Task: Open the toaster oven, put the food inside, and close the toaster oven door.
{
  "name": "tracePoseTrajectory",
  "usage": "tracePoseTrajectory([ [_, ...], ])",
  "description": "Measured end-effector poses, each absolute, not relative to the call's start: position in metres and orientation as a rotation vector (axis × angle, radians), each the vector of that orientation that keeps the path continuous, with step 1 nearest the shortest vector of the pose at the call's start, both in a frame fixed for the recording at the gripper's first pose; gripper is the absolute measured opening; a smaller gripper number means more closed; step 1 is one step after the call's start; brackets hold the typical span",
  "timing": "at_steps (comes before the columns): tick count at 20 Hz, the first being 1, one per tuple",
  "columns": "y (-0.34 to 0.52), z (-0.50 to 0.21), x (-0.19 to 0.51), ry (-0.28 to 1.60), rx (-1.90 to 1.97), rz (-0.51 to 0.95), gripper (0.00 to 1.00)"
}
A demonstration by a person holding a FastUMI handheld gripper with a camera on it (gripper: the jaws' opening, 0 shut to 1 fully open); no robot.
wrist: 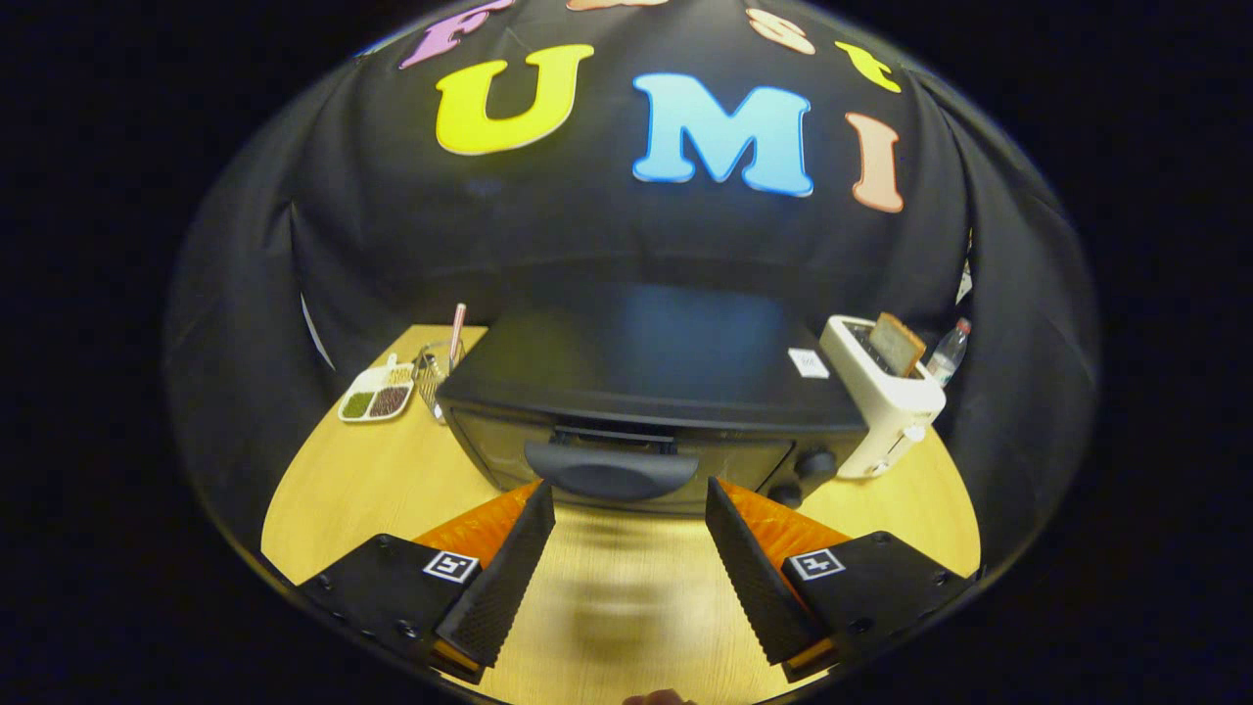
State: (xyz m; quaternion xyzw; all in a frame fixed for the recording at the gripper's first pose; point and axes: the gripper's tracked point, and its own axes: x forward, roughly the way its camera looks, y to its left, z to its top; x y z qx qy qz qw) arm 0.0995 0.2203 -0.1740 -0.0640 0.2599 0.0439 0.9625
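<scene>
A black toaster oven [646, 367] stands on the wooden table [372, 490] just ahead of me, its glass door up. The door's curved dark handle [612, 472] lies right in front of my fingertips, a little above the gap between them. My gripper [629, 494] is open, with nothing between its fingers, and its tips are close to the door's lower part. I cannot make out the food for the oven.
A white pop-up toaster [881, 397] with a slice of bread [898, 343] in it stands to the right of the oven, a plastic bottle [948, 351] behind it. Left of the oven are a divided dish of grains [377, 397] and a wire holder [436, 377] with a pink stick.
</scene>
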Motion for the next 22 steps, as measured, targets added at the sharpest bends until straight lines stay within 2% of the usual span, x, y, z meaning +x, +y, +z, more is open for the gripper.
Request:
tracePoseTrajectory([
  [4, 0.208, -0.116, 0.086, 0.334, -0.130, 0.086, 0.99],
  [10, 0.163, -0.057, 0.038, 0.154, -0.108, 0.036, 0.98],
  [22, 0.106, -0.021, -0.026, 0.054, -0.100, -0.030, 0.98],
])
